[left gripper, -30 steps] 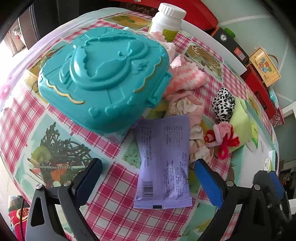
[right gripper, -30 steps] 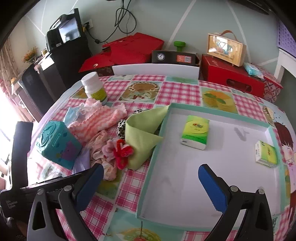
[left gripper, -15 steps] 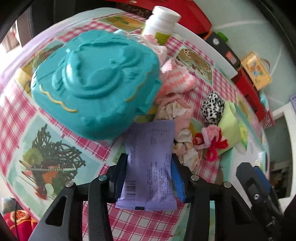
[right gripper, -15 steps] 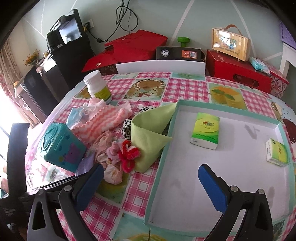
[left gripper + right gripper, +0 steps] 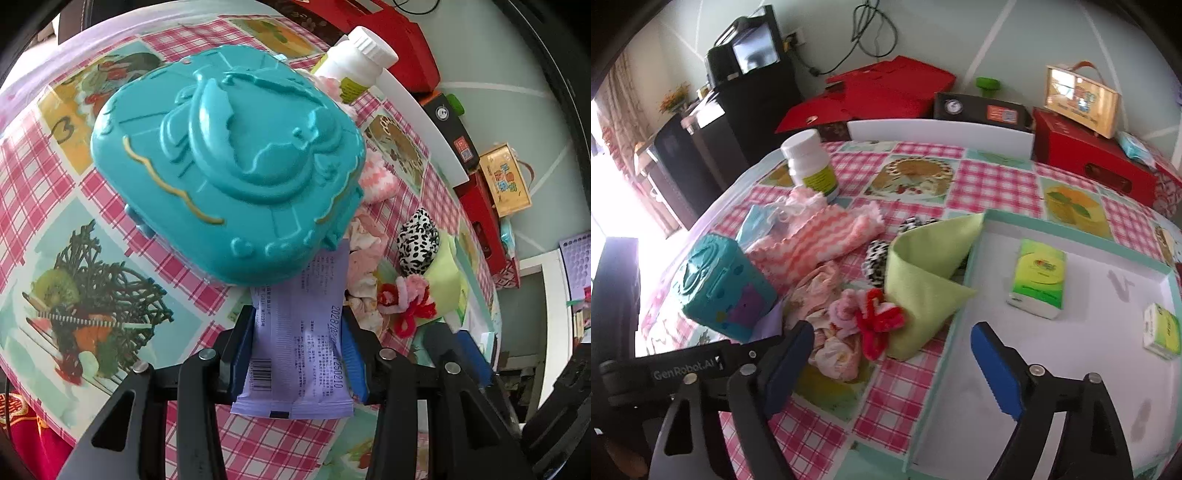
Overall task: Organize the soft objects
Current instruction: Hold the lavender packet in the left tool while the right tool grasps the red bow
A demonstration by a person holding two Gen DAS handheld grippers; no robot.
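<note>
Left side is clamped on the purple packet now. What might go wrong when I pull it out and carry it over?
1. The purple packet, held between the left gripper fingers, has its far end tucked under the teal plastic case; a quick pull may drag or tip the case.
2. The crumpled pink cloth and the red-and-pink scrunchie lie beside the packet and could get swept along.
3. The right gripper hangs open near the tray's edge, in the likely path.

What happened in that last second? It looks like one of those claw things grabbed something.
Yes. The left gripper, wide open a second ago, closed its blue fingers on the purple packet lying beside the teal toy case. The right gripper stayed open, though its view shifted slightly. Both green tissue packs still sit in the white tray, and the soft pile looks untouched.
</note>
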